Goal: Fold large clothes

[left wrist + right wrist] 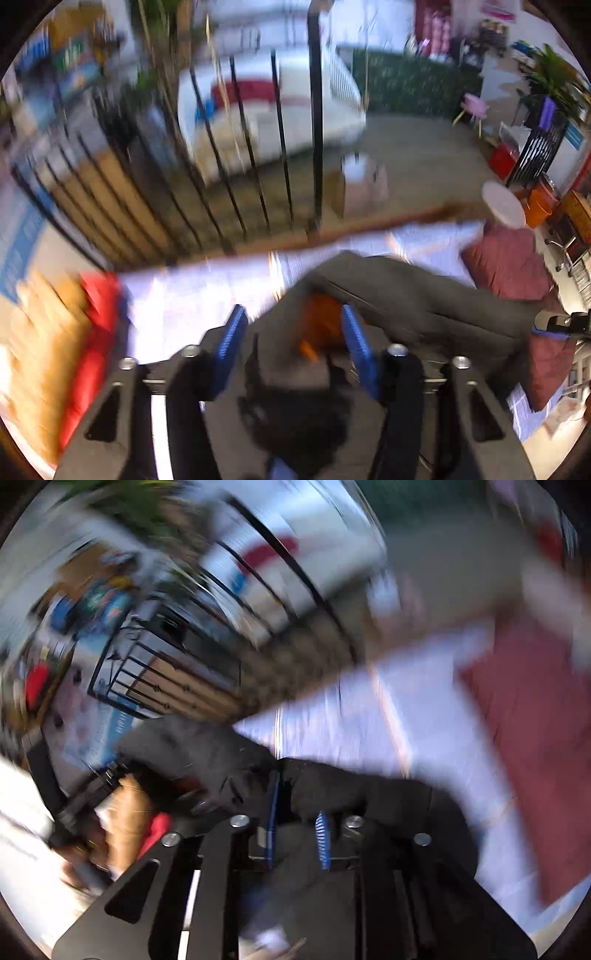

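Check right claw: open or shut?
Shut on the garment: right claw has dark cloth pinched between its blue pads.
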`<state>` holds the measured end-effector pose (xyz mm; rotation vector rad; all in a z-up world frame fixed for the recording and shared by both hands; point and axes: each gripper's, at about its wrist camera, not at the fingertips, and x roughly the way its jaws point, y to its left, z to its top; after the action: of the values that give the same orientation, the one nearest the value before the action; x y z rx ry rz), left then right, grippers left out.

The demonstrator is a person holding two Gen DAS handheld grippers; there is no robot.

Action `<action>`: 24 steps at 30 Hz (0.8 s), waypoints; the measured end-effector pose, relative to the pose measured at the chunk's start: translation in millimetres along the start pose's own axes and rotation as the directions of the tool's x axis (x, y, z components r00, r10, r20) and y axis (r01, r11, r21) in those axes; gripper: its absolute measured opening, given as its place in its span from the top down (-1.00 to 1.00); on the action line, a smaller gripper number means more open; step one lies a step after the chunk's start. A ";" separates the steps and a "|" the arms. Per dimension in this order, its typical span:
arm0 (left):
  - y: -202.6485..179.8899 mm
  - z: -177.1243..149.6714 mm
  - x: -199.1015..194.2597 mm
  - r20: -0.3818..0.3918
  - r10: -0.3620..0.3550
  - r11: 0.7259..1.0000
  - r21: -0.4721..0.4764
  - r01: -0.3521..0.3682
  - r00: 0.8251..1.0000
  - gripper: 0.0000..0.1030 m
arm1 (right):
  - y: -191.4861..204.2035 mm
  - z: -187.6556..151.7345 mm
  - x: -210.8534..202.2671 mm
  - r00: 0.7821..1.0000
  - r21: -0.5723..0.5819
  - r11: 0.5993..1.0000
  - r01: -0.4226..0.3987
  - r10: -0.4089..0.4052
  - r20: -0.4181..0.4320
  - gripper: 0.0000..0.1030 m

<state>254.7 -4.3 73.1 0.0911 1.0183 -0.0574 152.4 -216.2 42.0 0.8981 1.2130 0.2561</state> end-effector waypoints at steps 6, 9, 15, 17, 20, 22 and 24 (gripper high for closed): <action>34.9 -68.0 48.5 -0.139 -0.037 0.994 -0.103 0.022 0.990 -0.55 | -94.9 -45.6 36.7 0.998 0.278 0.959 0.056 -0.054 -0.017 -0.54; 61.1 -95.7 47.0 -0.132 -0.023 0.993 -0.117 0.007 0.991 -0.76 | -107.9 -58.2 37.5 0.991 0.215 0.967 0.136 -0.133 -0.029 -0.54; 125.6 -168.8 33.4 -0.185 0.184 0.971 -0.116 -0.207 0.965 -0.86 | -107.1 -78.2 10.7 0.909 -0.059 0.907 0.416 -0.413 0.061 -0.57; 147.5 -201.5 33.9 -0.241 0.229 0.954 -0.137 -0.266 0.943 -0.86 | -120.3 -88.5 5.5 0.890 -0.095 0.885 0.455 -0.453 0.050 -0.57; 171.0 -254.2 37.9 -0.353 0.233 0.924 -0.210 -0.319 0.906 -0.86 | -121.2 -112.4 18.8 0.871 -0.141 0.862 0.487 -0.491 0.007 -0.57; 178.7 -283.9 37.6 -0.408 0.198 0.907 -0.268 -0.324 0.891 -0.86 | -115.0 -129.0 34.5 0.858 -0.208 0.841 0.499 -0.513 -0.014 -0.57; 181.3 -303.3 38.6 -0.433 0.188 0.894 -0.296 -0.336 0.881 -0.86 | -104.0 -147.1 57.0 0.831 -0.302 0.797 0.523 -0.556 -0.029 -0.57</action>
<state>34.4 207.0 -109.0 -0.1019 1.3975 0.4213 14.1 -180.6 -81.8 0.2602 1.4487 0.0126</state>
